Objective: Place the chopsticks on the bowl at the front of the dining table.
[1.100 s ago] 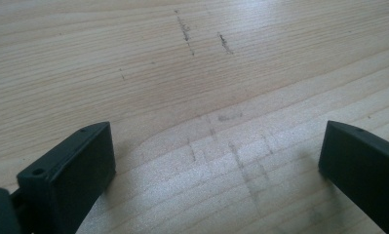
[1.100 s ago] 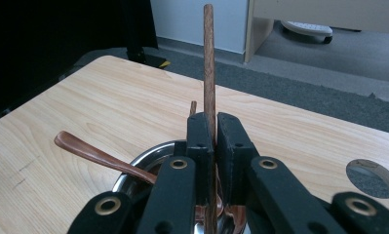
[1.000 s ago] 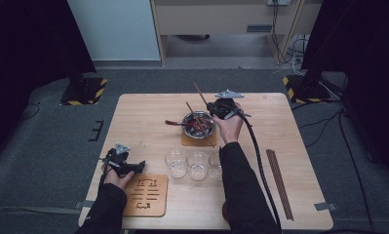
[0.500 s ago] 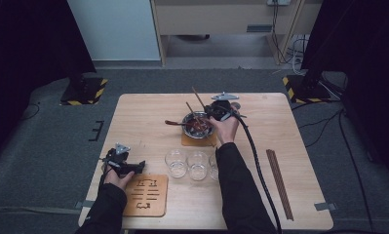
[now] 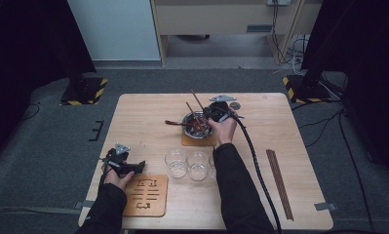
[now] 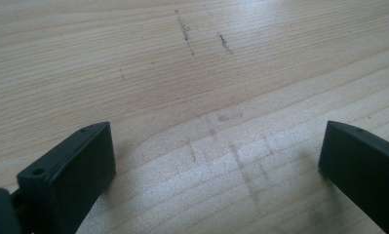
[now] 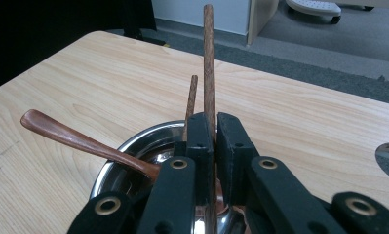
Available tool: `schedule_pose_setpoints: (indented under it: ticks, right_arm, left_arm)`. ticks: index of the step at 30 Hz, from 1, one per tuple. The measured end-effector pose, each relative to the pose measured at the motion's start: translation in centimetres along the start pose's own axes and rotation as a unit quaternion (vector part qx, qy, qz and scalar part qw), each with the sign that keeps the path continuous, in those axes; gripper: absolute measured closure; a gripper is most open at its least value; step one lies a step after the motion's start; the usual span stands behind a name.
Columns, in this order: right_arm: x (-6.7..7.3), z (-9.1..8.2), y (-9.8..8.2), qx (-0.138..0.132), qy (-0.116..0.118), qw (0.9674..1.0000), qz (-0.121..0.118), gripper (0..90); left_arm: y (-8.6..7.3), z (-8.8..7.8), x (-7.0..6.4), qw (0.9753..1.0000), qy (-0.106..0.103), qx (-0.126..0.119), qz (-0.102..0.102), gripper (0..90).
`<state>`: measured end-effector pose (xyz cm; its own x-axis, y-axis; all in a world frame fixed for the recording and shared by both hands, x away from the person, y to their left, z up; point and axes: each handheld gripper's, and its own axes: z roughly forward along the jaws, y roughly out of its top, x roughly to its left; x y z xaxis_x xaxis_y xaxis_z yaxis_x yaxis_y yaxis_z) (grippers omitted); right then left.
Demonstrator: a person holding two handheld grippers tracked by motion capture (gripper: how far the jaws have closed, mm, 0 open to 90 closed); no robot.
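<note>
Clamping a chopstick [image 7: 209, 63] over wooden table [image 5: 143, 122], right tool [image 7: 215, 127], left tool [image 6: 216, 161] apart, grey carpet [image 5: 50, 122]

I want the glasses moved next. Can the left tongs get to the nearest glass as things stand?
Probably yes: the left tongs stand open and empty, with bare table between them and the nearest glass.

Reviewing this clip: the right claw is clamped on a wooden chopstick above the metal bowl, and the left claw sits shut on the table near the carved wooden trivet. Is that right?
One detail is off: the left claw is open, its jaws wide apart over bare table, as the left gripper view shows. The rest holds: the right claw is clamped on a wooden chopstick above the metal bowl, and the carved wooden trivet lies nearby.
</note>
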<state>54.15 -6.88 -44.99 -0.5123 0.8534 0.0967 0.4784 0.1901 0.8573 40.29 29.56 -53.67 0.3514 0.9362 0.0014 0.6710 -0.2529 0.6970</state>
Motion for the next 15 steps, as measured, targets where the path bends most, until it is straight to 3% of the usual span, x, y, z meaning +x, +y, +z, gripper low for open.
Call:
schedule_pose_setpoints:
  ticks: [15]
  right_arm:
    - [0.18, 1.05, -0.66, 0.012, 0.0, 0.9999, -0.002, 84.5]
  left_arm:
    - [0.0, 0.0, 0.0, 1.0, 0.0, 0.0, 0.0, 0.0]
